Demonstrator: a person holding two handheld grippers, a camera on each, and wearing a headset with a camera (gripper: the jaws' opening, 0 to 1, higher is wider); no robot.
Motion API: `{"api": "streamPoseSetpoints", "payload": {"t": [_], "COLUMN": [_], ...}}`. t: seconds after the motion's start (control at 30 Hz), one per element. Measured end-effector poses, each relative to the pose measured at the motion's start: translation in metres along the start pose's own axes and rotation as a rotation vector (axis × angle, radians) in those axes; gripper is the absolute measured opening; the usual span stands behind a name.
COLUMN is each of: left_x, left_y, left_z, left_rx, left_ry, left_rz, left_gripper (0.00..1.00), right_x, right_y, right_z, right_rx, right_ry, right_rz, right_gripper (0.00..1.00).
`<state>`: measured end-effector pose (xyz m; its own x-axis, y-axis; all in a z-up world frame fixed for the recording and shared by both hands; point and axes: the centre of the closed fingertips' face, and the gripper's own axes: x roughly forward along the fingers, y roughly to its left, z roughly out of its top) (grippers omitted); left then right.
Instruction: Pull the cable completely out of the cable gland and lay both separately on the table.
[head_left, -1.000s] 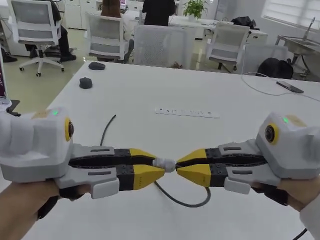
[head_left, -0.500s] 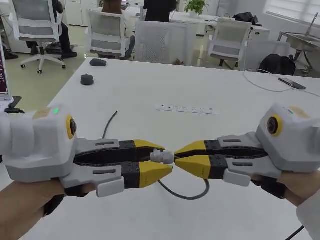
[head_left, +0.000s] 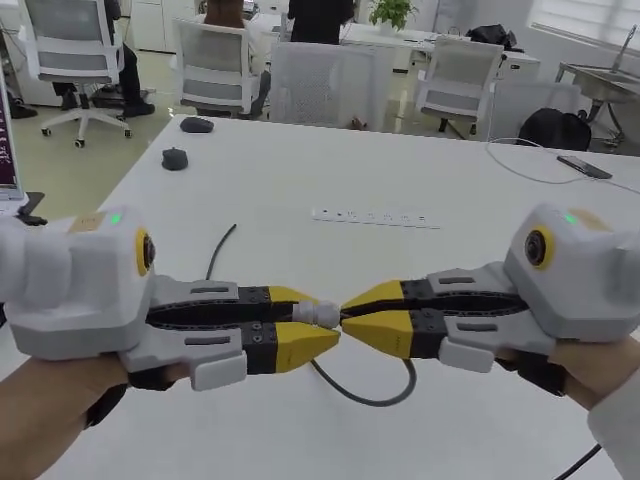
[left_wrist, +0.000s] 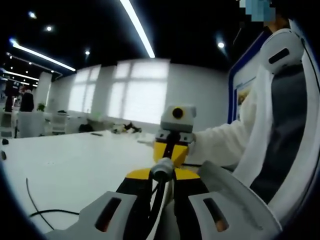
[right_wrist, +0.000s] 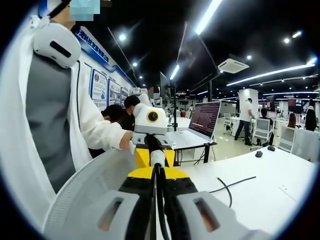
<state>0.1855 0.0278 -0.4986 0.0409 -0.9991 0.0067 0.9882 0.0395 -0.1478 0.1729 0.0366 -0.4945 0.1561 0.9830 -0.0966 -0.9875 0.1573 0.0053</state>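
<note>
In the head view the white cable gland hangs above the table, and my left gripper is shut on it from the left. From the right, my right gripper is shut on the dark grey cable right at the gland. Below both grippers the cable sags in a loop on the table. Its free end lies further back on the left. The left gripper view shows the gland between my yellow tips. In the right gripper view the cable runs back between my shut jaws.
A white power strip lies mid-table behind the grippers. Two computer mice sit at the far left, and a phone with a thin white lead at the far right. Office chairs stand beyond the far edge.
Both grippers have stayed tip to tip with the same holds. The pair has drifted slightly up and left in the picture, partly from head movement.
</note>
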Motion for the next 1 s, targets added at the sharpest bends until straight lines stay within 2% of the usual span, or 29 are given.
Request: {"api": "streamPoseSetpoints", "payload": {"t": [0.23, 0.5, 0.7, 0.87, 1.0], "left_x": [0.000, 0.001, -0.004, -0.005, -0.006], "left_y": [0.001, 0.003, 0.011, 0.014, 0.016], "left_z": [-0.002, -0.011, -0.008, -0.007, -0.006], "left_rx": [0.012, 0.011, -0.005, -0.017, -0.018], "left_ry": [0.012, 0.061, 0.044, 0.033, 0.031], "left_rz": [0.011, 0.019, 0.052, 0.064, 0.073], "left_gripper": [0.16, 0.16, 0.16, 0.16, 0.16], "right_x": [0.000, -0.002, -0.015, -0.021, -0.025], "right_y": [-0.001, -0.004, -0.015, -0.017, -0.019], "right_z": [-0.004, -0.017, -0.027, -0.039, -0.046], "right_rx": [-0.012, -0.034, -0.047, -0.054, -0.043], "right_ry": [0.039, 0.090, 0.124, 0.176, 0.185], "right_rz": [0.000, -0.002, -0.040, -0.064, -0.086], "right_gripper": [0.03, 0.03, 0.03, 0.03, 0.03]}}
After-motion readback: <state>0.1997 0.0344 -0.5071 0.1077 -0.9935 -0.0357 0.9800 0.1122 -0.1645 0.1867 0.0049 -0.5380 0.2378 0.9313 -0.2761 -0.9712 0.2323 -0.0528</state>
